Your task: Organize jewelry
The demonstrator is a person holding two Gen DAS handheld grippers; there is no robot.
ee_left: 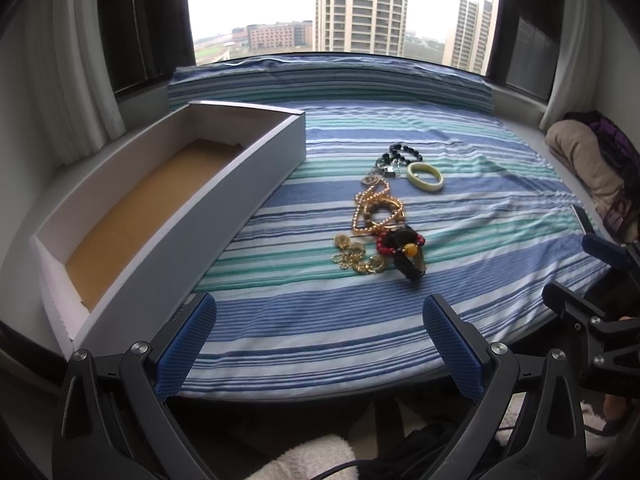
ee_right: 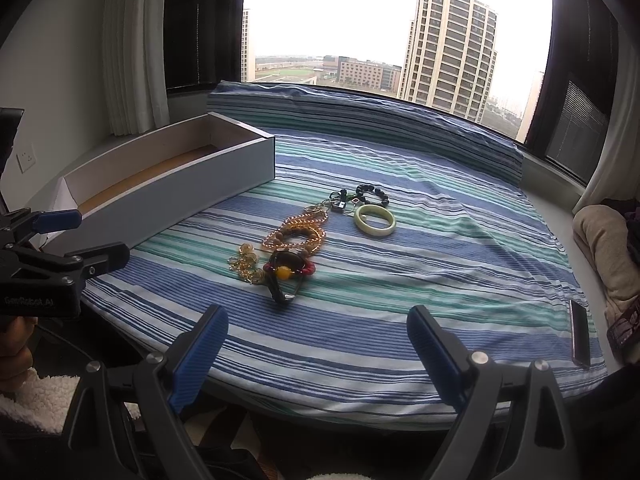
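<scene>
A heap of jewelry lies on the striped blue cloth [ee_left: 360,320]: gold chains [ee_left: 362,258] [ee_right: 248,266], a red bead bracelet with an amber bead [ee_left: 402,246] [ee_right: 286,270], a pale green bangle [ee_left: 425,176] [ee_right: 375,219] and a black bead bracelet [ee_left: 400,154] [ee_right: 372,194]. A long empty white box [ee_left: 192,216] [ee_right: 180,188] with a brown floor lies to the left. My left gripper [ee_left: 320,320] is open at the cloth's near edge, short of the heap. My right gripper [ee_right: 318,330] is open, also short of it.
A dark phone [ee_right: 580,334] lies at the cloth's right edge. Folded beige and purple cloth [ee_left: 588,168] [ee_right: 608,252] sits at the right. A window runs behind, with curtains at both sides. The left gripper shows in the right wrist view [ee_right: 76,240].
</scene>
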